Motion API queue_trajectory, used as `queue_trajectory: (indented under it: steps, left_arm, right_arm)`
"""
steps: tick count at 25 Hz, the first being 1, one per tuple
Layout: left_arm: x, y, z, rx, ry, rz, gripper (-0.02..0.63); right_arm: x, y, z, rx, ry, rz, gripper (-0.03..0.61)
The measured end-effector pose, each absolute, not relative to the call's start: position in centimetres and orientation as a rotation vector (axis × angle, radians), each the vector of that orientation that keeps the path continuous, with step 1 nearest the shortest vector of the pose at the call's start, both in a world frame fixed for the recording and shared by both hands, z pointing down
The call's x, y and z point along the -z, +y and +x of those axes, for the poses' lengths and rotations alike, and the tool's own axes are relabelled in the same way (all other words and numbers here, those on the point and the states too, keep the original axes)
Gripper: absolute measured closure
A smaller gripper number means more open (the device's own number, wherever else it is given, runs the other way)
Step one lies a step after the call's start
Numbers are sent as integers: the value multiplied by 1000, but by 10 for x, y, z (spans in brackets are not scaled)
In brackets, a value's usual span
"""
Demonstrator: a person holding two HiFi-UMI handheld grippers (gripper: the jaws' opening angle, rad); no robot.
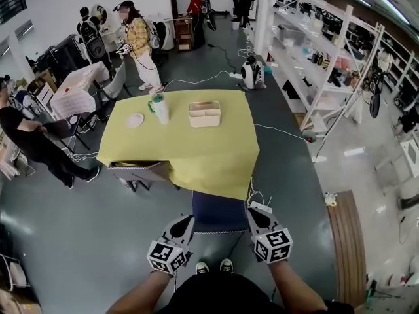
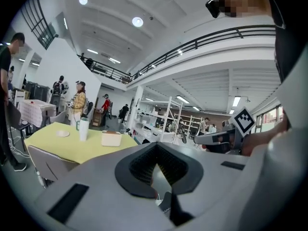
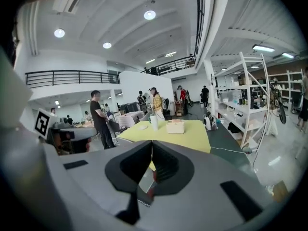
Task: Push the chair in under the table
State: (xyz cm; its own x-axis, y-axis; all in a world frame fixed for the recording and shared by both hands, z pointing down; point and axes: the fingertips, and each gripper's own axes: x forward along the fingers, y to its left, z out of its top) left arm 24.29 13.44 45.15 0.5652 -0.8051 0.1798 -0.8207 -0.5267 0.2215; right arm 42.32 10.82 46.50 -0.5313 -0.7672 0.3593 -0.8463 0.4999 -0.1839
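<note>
Squared up to the blue chair (image 1: pixel 219 211) with the left gripper (image 1: pixel 188 221) and right gripper (image 1: pixel 253 214), both clenched tight and gripping nothing, tips set at the chair's two near corners; touching or just short, hard to say. Parked at the near edge of the yellow-clothed table (image 1: pixel 216 156), front at the hanging cloth, most of it apparently not yet underneath. Judged as the very start of the push. Best done by pressing evenly on both corners, level and straight toward the table, so as not to slew the chair sideways. Worth keeping the pace slow, given a white power strip (image 1: pixel 260 207) and its cable on the floor just beside the chair's right side, likely to snag a leg. Worth easing off at first resistance too, to spare the green-lidded cup (image 1: pixel 160 108), small plate (image 1: pixel 135 120) and cream box (image 1: pixel 205 114) up top a jolt. Grey chair (image 1: pixel 141 171) at the table's left side, apart from the path.
</note>
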Motion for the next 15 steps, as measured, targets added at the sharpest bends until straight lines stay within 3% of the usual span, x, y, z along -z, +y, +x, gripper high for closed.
queue_trajectory:
  steps: [15]
  left_arm:
    - [-535, 127, 255, -335, -1214, 2542, 590]
  right_arm:
    - [-559, 107, 439, -474, -2325, 1212, 560]
